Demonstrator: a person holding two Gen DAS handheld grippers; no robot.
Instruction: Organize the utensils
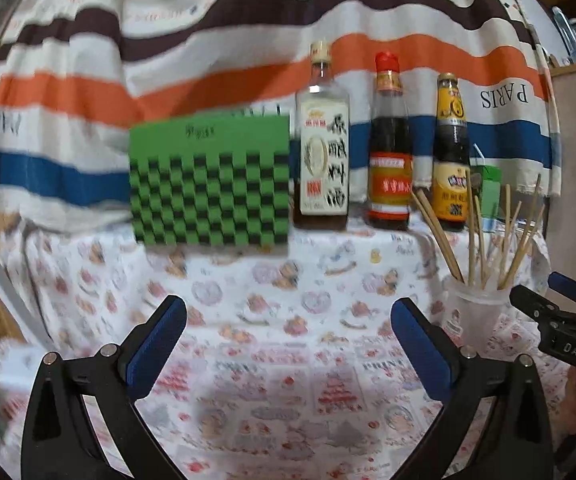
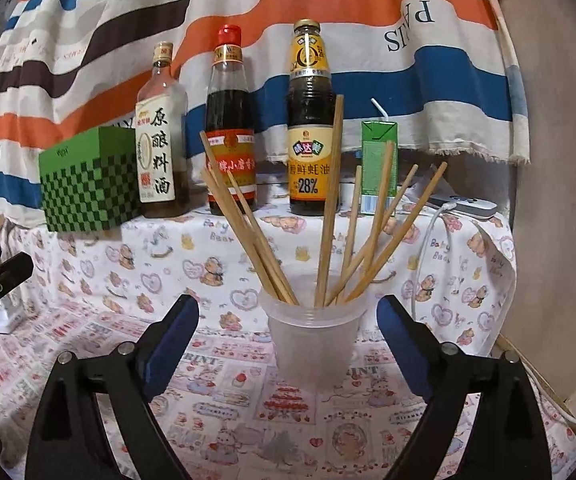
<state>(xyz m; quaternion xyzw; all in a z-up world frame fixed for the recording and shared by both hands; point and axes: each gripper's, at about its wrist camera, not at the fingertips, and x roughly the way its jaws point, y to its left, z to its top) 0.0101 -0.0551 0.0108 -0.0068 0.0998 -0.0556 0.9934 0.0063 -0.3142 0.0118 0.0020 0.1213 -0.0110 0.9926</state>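
Observation:
A translucent plastic cup (image 2: 312, 336) stands on the printed tablecloth and holds several wooden chopsticks (image 2: 328, 200) that fan out upward. My right gripper (image 2: 287, 302) is open, its blue pads wide on either side of the cup and not touching it. In the left wrist view the same cup (image 1: 474, 312) and chopsticks (image 1: 480, 232) are at the right, with the right gripper's fingers (image 1: 528, 300) close beside the cup. My left gripper (image 1: 289, 302) is open over bare cloth, with nothing between its fingers.
A green checkered box (image 1: 208, 184) and three sauce bottles (image 1: 388, 152) line the back of the table. A green drink carton (image 2: 380, 168) with a straw, a white device (image 2: 464, 204) and its cable lie behind the cup. A striped cloth hangs behind, and a board (image 2: 560, 200) stands at the right.

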